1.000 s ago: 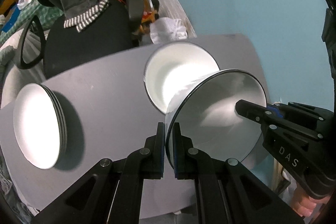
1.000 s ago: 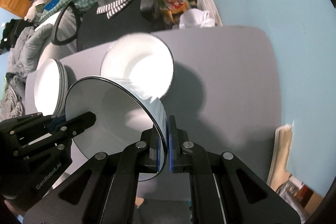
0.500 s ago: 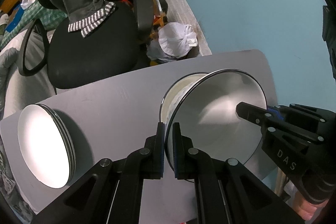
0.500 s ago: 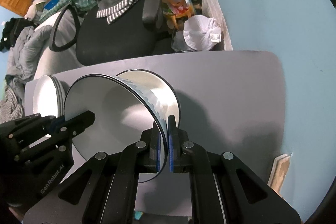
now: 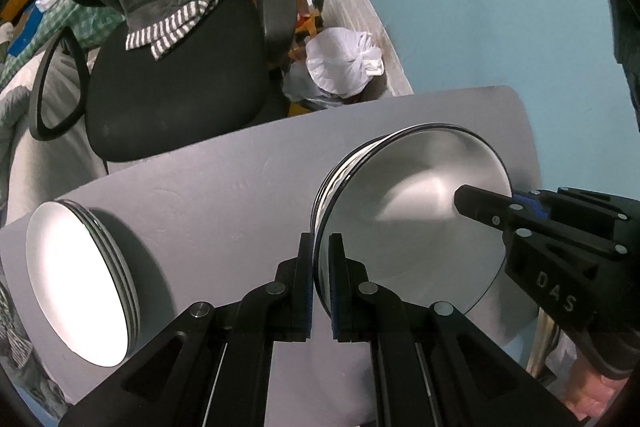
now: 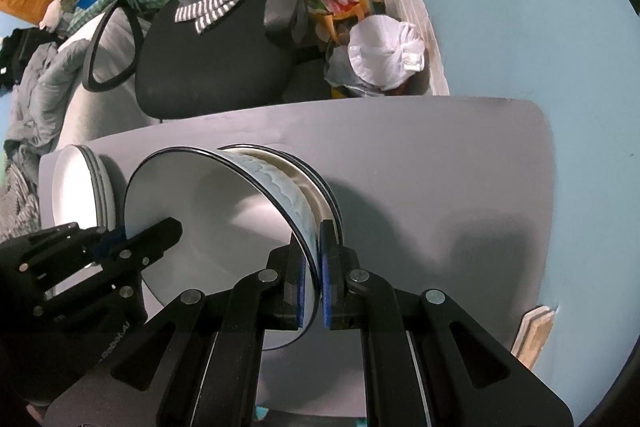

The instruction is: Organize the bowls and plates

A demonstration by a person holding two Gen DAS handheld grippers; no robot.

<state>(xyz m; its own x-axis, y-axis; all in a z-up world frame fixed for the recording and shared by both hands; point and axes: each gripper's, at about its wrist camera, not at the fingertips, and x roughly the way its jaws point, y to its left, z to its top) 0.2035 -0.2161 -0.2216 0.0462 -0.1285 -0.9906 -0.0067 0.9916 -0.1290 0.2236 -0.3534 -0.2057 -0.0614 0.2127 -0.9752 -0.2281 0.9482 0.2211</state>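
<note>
Over the right part of the grey desk (image 5: 224, 187) I hold one bowl (image 5: 416, 223) with both tools. My left tool (image 5: 320, 259) is pinching its near-left rim, the dark edge caught between the blue pads. My right tool (image 6: 318, 267) is pinching the opposite rim, the wavy blue pattern of the outer wall showing just beyond its fingers. In the left view the right tool's tip (image 5: 480, 205) reaches across the bowl's inside from the right; in the right view the left tool (image 6: 160, 231) comes in the same way from the left.

The bowl sits low into a stack of bowls (image 6: 316, 187) standing on the desk, whose dark rims show just beneath it. Whether it already rests on them I cannot tell.

At the desk's left end, well apart from the bowls, lies a stack of plates (image 5: 80, 287), white with dark edges.

Beyond the far edge of the desk stands a black chair (image 5: 172, 87) with a grey garment with striped cuffs (image 5: 172, 23) draped onto its seat. To its right, on the floor by the blue wall (image 5: 460, 7), sits a knotted white bag (image 5: 344, 63).
</note>
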